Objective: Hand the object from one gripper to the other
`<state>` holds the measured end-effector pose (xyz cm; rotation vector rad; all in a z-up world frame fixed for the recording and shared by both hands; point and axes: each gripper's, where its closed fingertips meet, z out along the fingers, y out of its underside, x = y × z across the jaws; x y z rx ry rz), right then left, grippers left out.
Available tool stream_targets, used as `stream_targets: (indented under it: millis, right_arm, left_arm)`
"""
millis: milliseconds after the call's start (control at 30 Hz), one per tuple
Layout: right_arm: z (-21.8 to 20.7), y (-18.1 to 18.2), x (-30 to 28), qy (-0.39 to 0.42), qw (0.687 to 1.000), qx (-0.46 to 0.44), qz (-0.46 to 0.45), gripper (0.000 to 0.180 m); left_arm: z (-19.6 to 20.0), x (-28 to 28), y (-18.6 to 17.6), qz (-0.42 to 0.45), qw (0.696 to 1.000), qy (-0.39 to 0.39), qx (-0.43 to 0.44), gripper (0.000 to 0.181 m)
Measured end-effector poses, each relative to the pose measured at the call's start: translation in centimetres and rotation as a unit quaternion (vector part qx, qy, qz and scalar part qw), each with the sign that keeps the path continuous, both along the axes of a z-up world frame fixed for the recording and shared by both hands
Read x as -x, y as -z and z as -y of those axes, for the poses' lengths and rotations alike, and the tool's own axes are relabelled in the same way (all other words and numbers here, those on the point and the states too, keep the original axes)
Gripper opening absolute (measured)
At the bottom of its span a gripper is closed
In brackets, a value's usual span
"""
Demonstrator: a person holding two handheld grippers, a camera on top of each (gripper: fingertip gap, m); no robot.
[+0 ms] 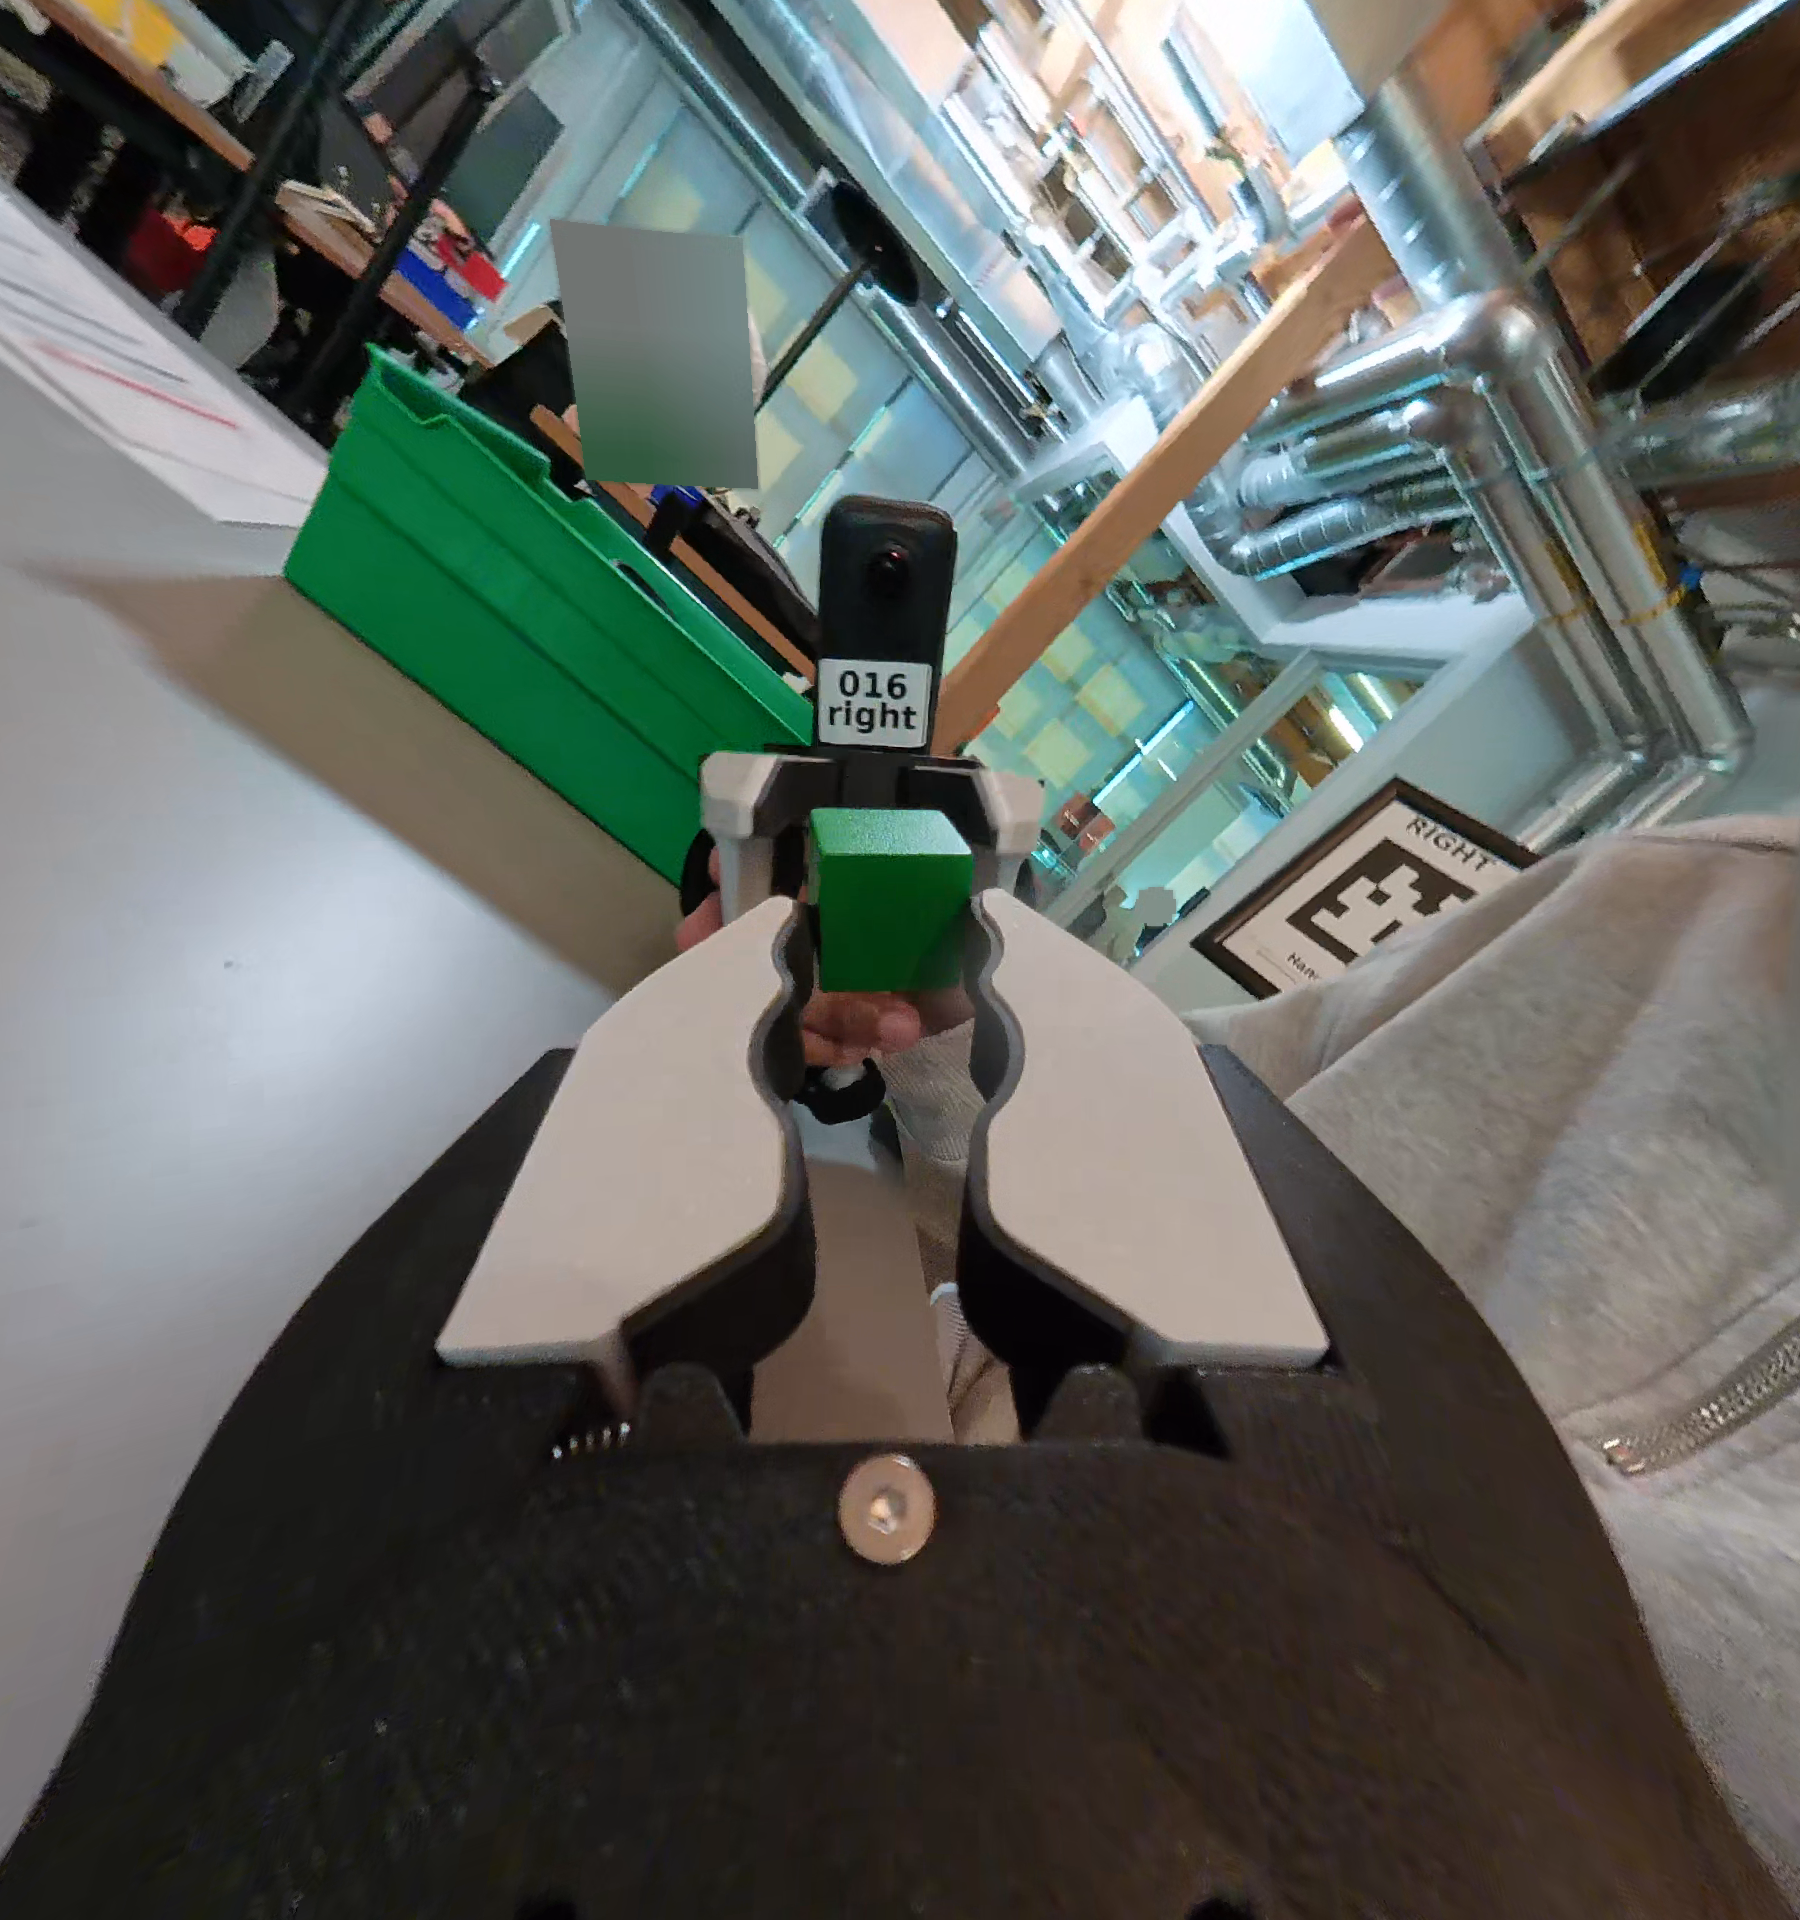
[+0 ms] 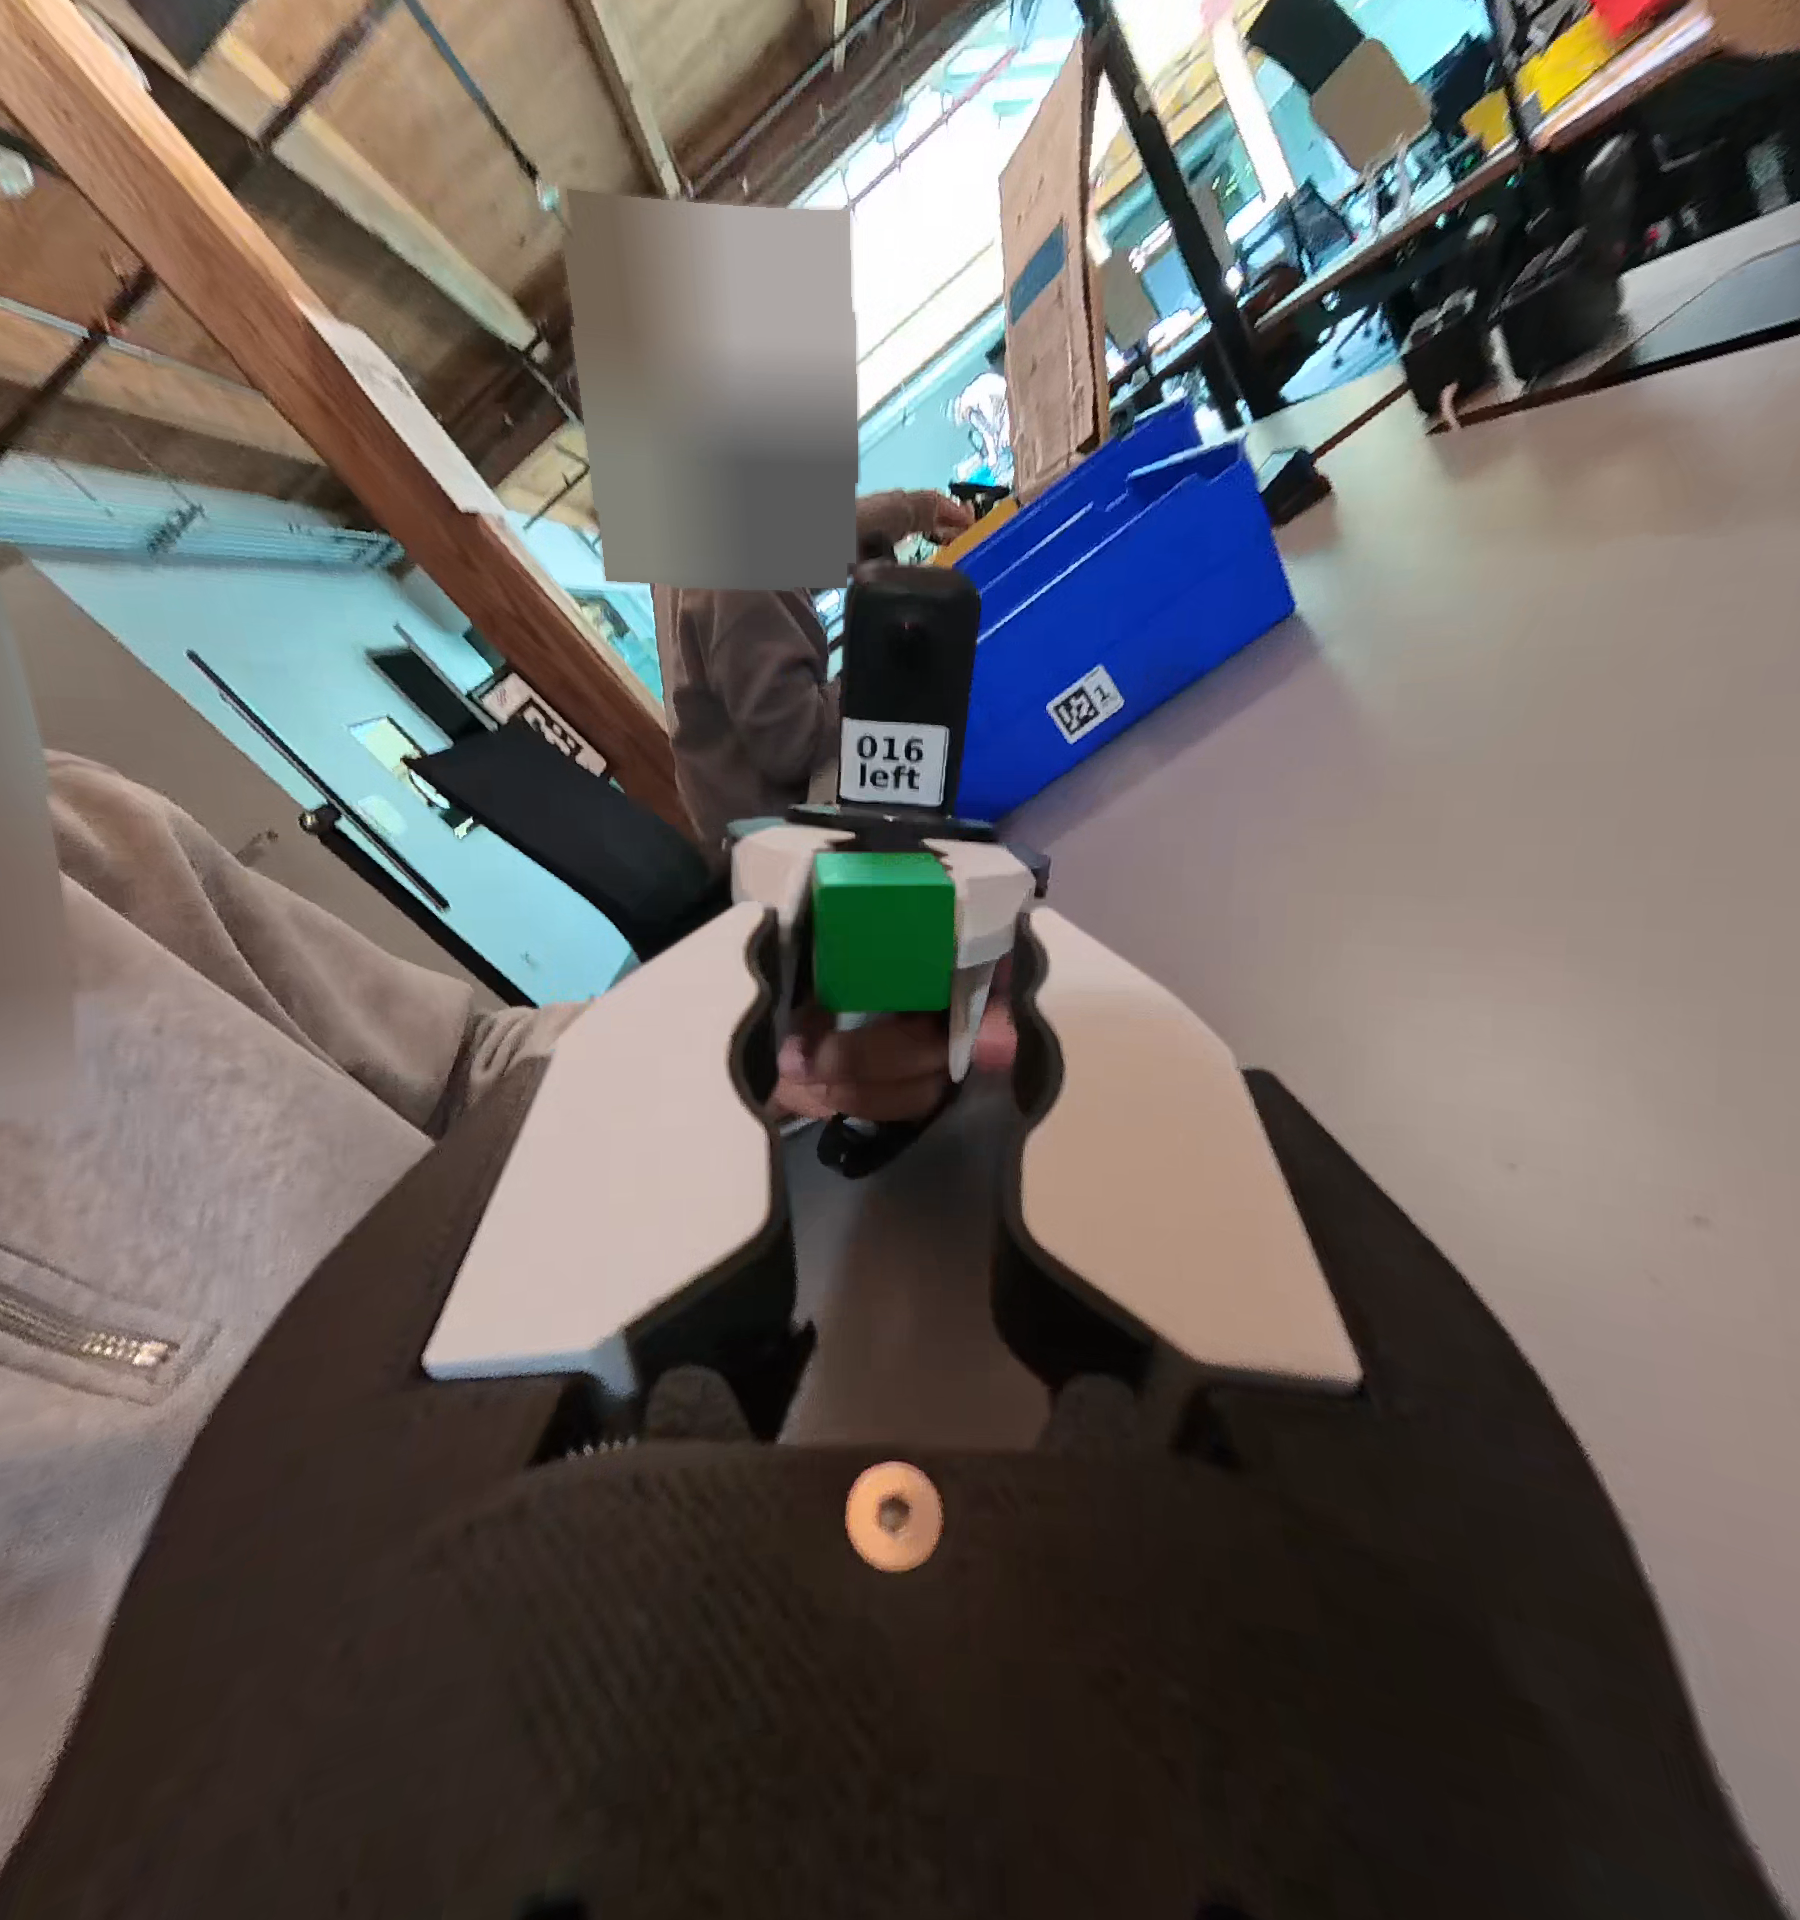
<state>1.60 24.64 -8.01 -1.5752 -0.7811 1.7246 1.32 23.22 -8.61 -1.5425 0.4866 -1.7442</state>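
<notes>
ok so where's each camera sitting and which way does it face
left wrist view: on the left gripper, looking along its jaws at the green block and the facing right gripper; grey top at right.
right wrist view: on the right gripper, looking back the opposite way; grey top at left.
shared: the green block between both pairs of jaws.

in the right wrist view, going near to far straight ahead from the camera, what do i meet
right tongs → green block → left tongs, facing back at the camera → black camera mounted on them → blue bin on the table, off to the right
</notes>
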Motion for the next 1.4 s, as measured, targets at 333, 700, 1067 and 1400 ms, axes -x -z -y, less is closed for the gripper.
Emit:
stream_targets:
  millis: [333,700,1067,1400]
  right_arm:
    - [0.9,0.0,0.5,-0.012,1.000,-0.018,0.019,0.027]
    - [0.0,0.5,-0.2,-0.060,0.985,0.161,-0.023,0.027]
    - [1.2,1.7,0.3,-0.137,0.949,0.284,-0.025,0.027]
    - [-1.9,-0.4,-1.1,-0.024,0.979,0.174,-0.103,0.061]
  left_arm:
    - [0.7,-0.7,-0.1,-0.003,1.000,0.014,-0.012,0.028]
    - [-0.2,0.5,-2.0,-0.041,0.974,-0.120,-0.190,0.066]
    - [0.7,-1.0,1.2,-0.243,0.889,-0.130,-0.366,0.027]
    - [0.1,-0.5,0.7,-0.173,0.951,-0.101,-0.234,0.025]
